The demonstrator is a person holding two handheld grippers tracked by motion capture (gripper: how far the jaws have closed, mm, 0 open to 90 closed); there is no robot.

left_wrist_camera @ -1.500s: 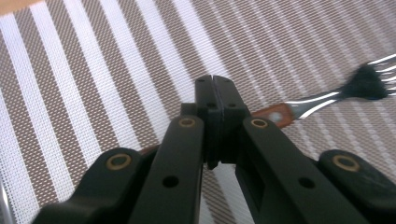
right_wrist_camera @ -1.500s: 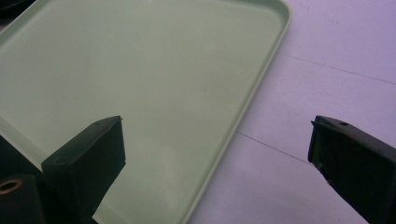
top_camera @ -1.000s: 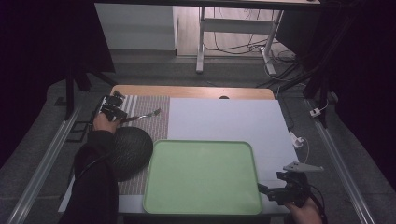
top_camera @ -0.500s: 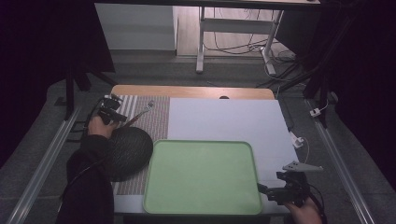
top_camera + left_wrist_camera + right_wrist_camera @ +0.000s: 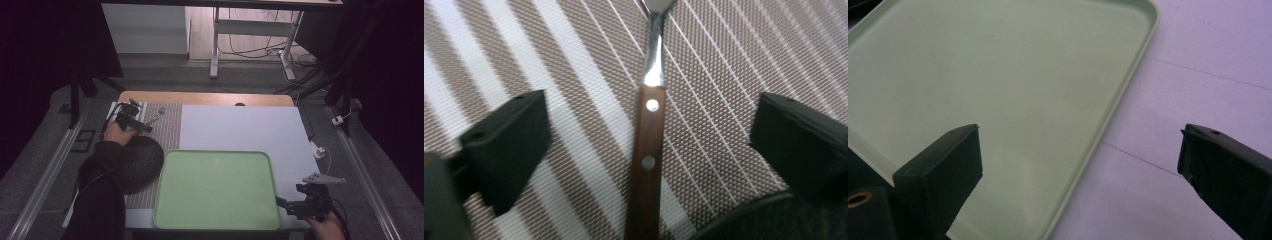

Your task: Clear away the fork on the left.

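A dim room surrounds a pale table (image 5: 240, 130) with a striped woven mat (image 5: 167, 127) along its left side and an empty green tray (image 5: 215, 187) at the near middle. Over the last second the left gripper (image 5: 136, 120) has drawn back left along the mat's far end, so its wide-open jaws now straddle the wooden handle (image 5: 646, 160) of a piece of cutlery (image 5: 156, 116) without touching it (a pick-up looks imminent). The right gripper (image 5: 300, 202) waits by the tray's near right corner, open and empty.

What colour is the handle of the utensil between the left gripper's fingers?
Reddish-brown wood with two silver rivets; the handle shows best in the left gripper view.
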